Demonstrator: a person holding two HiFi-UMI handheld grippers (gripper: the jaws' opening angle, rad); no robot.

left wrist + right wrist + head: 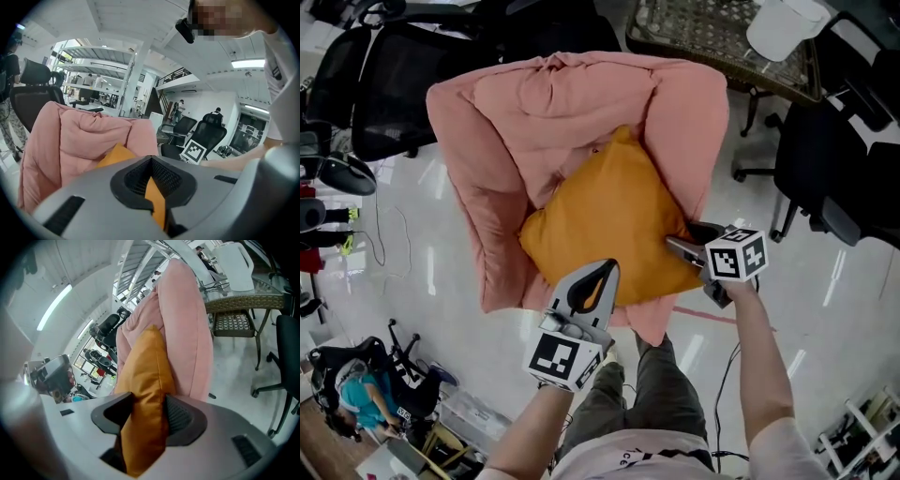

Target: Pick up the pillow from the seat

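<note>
An orange pillow point(609, 220) lies on a seat draped in a pink quilt point(581, 94). My left gripper point(605, 270) sits at the pillow's near edge, and in the left gripper view its jaws point(152, 187) are closed on a thin fold of orange fabric. My right gripper point(680, 234) is at the pillow's right corner. The right gripper view shows a thick fold of the pillow point(145, 376) pinched between both pads of that gripper point(147, 423), with the pink quilt point(187, 319) behind it. The pillow still rests against the quilt.
Black office chairs stand at the far left point(384, 84) and at the right point(834, 159). A wicker table point(712, 42) behind the seat carries a white kettle point(783, 28). The floor is glossy white. My legs stand just in front of the seat.
</note>
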